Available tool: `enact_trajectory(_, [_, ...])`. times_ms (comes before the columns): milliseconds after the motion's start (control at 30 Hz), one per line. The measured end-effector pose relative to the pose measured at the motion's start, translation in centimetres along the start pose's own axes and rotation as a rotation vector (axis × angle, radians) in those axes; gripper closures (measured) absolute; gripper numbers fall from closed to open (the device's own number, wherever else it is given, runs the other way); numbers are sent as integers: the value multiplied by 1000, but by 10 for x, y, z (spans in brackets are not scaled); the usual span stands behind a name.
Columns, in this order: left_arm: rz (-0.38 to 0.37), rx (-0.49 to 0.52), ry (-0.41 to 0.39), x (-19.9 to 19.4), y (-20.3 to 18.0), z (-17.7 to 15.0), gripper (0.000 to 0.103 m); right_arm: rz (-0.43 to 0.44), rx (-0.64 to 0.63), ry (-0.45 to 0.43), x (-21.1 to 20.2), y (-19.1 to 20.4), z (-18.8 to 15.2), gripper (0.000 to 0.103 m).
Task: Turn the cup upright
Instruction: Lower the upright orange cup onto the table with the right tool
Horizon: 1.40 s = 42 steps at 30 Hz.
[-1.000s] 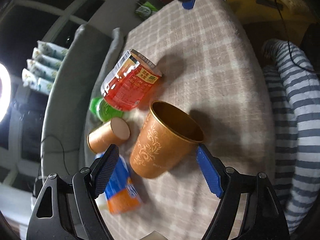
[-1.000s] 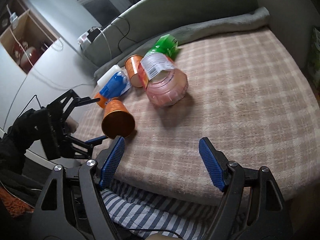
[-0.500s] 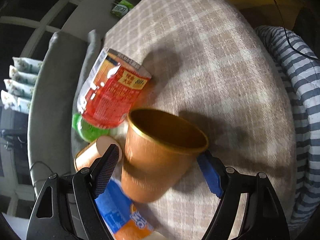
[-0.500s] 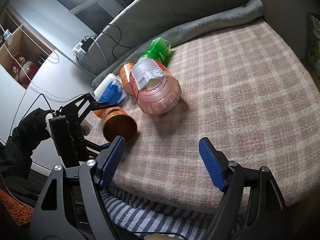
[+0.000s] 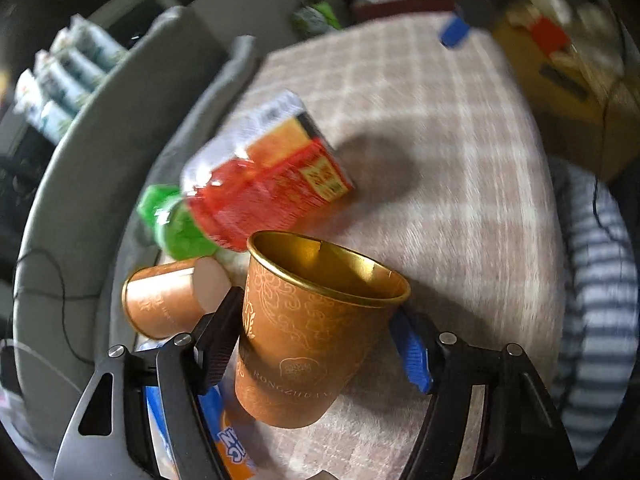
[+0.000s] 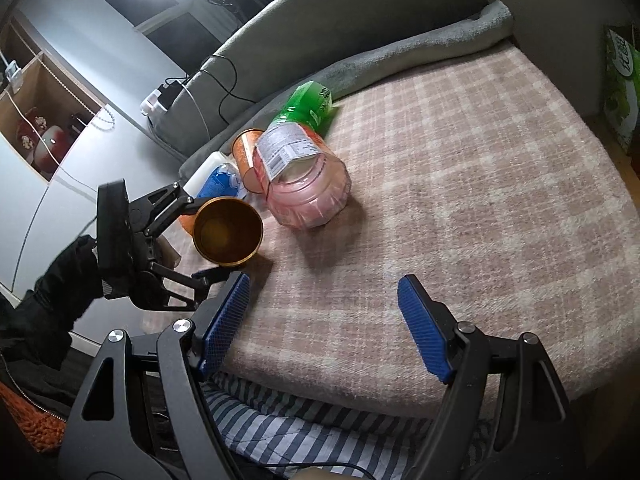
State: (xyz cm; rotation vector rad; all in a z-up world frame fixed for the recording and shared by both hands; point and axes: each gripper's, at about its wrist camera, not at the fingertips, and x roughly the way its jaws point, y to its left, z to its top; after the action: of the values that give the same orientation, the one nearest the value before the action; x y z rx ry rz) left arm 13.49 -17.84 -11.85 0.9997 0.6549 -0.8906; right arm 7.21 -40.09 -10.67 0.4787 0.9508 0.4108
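The plaid-covered cushion [image 6: 460, 184] carries the clutter along its back-left edge: a big clear jar with a red label [image 5: 260, 184] on its side, a green bottle [image 6: 306, 106] behind it, and a second small orange cup [image 5: 168, 300] lying flat. Near the front-left corner the left gripper [image 5: 316, 340] clamps the gold-lined orange cup [image 5: 312, 328] by its sides, mouth tilted up; the right gripper [image 6: 322, 324] hangs wide and empty over the front edge. To finish well, I would level the rim, set the base flat on bare cloth clear of the jar, then ease the fingers apart.
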Motion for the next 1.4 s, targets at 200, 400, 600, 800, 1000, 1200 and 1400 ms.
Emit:
enact_trajectory(200, [2, -229, -98, -18, 20, -7, 33, 9, -5, -6, 1, 8, -3, 24])
enact_trajectory(400, [31, -467, -215, -33, 34, -20, 33, -11, -26, -26, 1, 21, -5, 24])
enact_trajectory(600, [79, -682, -305, -47, 33, -41, 33, -23, -69, -51, 3, 41, -3, 24])
enact_trajectory(800, [95, -826, -340, -48, 36, -54, 33, -20, -88, -49, 4, 52, -4, 24])
enact_trajectory(1000, [113, -899, -338, -36, 41, -56, 33, -24, -86, -49, 1, 53, -5, 24])
enact_trajectory(1200, [97, -955, -314, -17, 48, -60, 33, -31, -83, -58, -6, 53, -9, 24])
enact_trajectory(1400, [93, -961, -283, -14, 39, -70, 33, -22, -77, -66, -8, 53, -8, 24])
